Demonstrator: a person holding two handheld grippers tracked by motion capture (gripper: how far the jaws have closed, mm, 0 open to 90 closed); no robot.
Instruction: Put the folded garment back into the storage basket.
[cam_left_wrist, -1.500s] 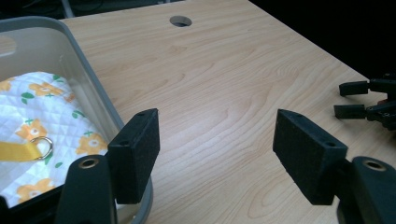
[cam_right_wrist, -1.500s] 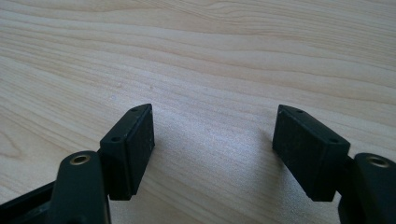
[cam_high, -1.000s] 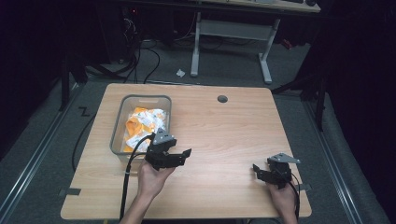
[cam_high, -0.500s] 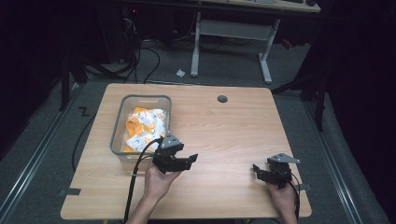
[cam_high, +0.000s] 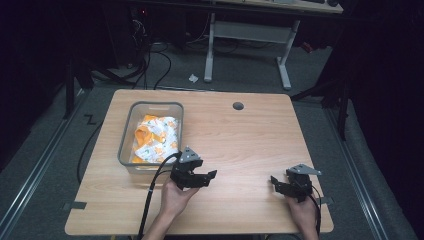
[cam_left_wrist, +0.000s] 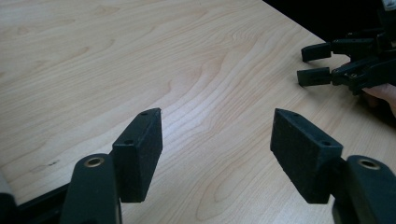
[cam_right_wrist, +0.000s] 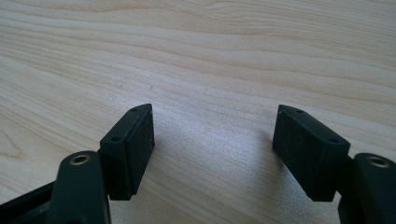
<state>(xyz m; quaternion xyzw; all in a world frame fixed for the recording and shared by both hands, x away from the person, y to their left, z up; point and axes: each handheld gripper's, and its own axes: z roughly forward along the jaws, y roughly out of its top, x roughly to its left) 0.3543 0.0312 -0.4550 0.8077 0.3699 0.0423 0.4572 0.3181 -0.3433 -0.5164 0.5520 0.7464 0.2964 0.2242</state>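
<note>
A wooden table (cam_high: 250, 135) stands on a grey floor (cam_high: 60, 165) in a dark room. At its left rear sits a clear bin (cam_high: 129, 131) holding orange-and-white packets (cam_high: 155, 137). Just beside the bin's near right corner, the left gripper (cam_high: 207, 177) is held in a hand (cam_high: 176, 197), jaws apart, pointing right, its black cable (cam_high: 150, 200) trailing off the near edge. The right gripper (cam_high: 275, 182) lies near the table's right front, pointing left, jaws apart. A dark round hole (cam_high: 238, 106) marks the table's far side. Behind stands a white desk frame (cam_high: 247, 35).

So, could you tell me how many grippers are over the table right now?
2. The left gripper is held just beside the clear bin, near its front right corner; the right gripper is near the table's front right corner. Both are open.
</note>
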